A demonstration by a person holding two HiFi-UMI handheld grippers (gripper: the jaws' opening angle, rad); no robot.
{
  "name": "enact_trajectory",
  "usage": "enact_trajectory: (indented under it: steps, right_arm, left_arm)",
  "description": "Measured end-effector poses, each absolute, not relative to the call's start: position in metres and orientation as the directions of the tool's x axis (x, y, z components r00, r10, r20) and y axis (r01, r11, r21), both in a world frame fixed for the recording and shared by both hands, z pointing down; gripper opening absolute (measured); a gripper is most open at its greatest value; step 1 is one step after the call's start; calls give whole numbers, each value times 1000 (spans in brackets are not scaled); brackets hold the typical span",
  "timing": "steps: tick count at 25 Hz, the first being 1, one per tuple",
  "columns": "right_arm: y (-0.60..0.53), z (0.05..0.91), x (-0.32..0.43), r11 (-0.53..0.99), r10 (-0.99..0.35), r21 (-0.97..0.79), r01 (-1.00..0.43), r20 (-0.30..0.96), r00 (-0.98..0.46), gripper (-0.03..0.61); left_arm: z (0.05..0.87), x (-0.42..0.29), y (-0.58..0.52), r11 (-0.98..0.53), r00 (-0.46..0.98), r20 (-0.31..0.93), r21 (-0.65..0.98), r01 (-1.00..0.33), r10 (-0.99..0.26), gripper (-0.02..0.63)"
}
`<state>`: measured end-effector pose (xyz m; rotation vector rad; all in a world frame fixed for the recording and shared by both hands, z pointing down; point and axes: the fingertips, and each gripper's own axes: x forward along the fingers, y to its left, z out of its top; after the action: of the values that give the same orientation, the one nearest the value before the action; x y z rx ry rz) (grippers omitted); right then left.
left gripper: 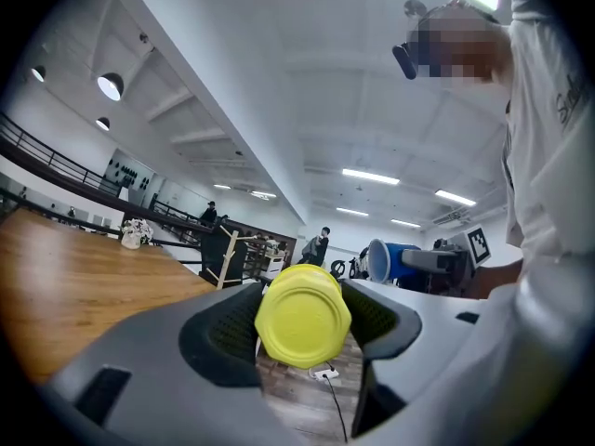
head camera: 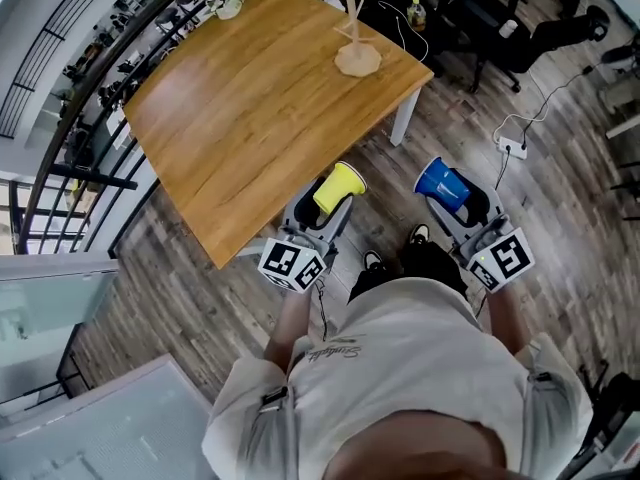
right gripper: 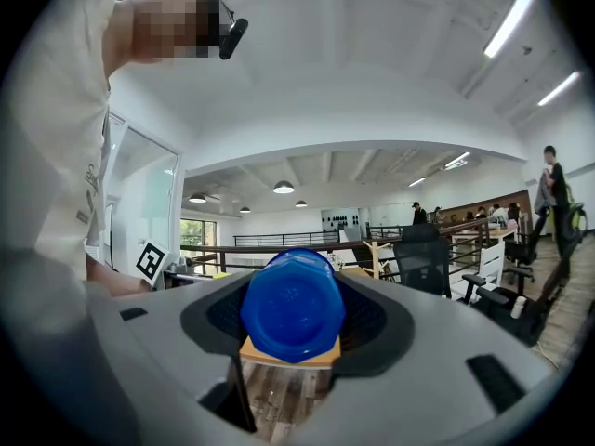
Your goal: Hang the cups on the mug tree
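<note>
I have 1 cup in each gripper. The left gripper (head camera: 334, 200) is closed on the yellow cup (left gripper: 302, 316), with both pads pressed on its sides. The right gripper (head camera: 455, 196) grips the blue cup (right gripper: 293, 305) the same way, its jaws set wide around the body. Both cups lie roughly level, bases toward the gripper cameras and mouths pointing away. Both are off the near corner of the wooden table (head camera: 250, 128), over the floor.

The mug tree (head camera: 353, 23) stands near the table's far edge, well apart from both cups, so I judge this to be the carry, with no hanging done yet.

To do it well, I would:
- Bring both grippers in over the tabletop, then work 1 cup at a time and park the other hand clear of the tree.
- Lead with the open mouth, since I see no handle on either cup, and slip it over an upturned peg.
- Let go only once the cup rests on the peg, because the tree looks light and a sideways push could tip it.

Count: 2 cups (1 yellow, 1 blue), 2 grippers, 1 mug tree with 0 cups on it and 1 table. The tree is too small here to count its pegs.
</note>
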<state>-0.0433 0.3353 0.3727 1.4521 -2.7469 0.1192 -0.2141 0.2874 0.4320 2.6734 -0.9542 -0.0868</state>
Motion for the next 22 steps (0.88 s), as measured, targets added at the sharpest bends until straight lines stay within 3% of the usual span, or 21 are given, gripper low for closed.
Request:
enact_trajectory:
  steps: [13,22]
  right_arm:
    - [259,377,-40,630,-770,-134,-765,19,-638,227]
    - [154,371,31,622,-780,-164,-765,-55,-623,227]
  left_arm:
    - [439,-219,236,-675,719,49,307,-671,-693,273]
    - [411,-153,143,-679,706,58,231,-697,-706,273]
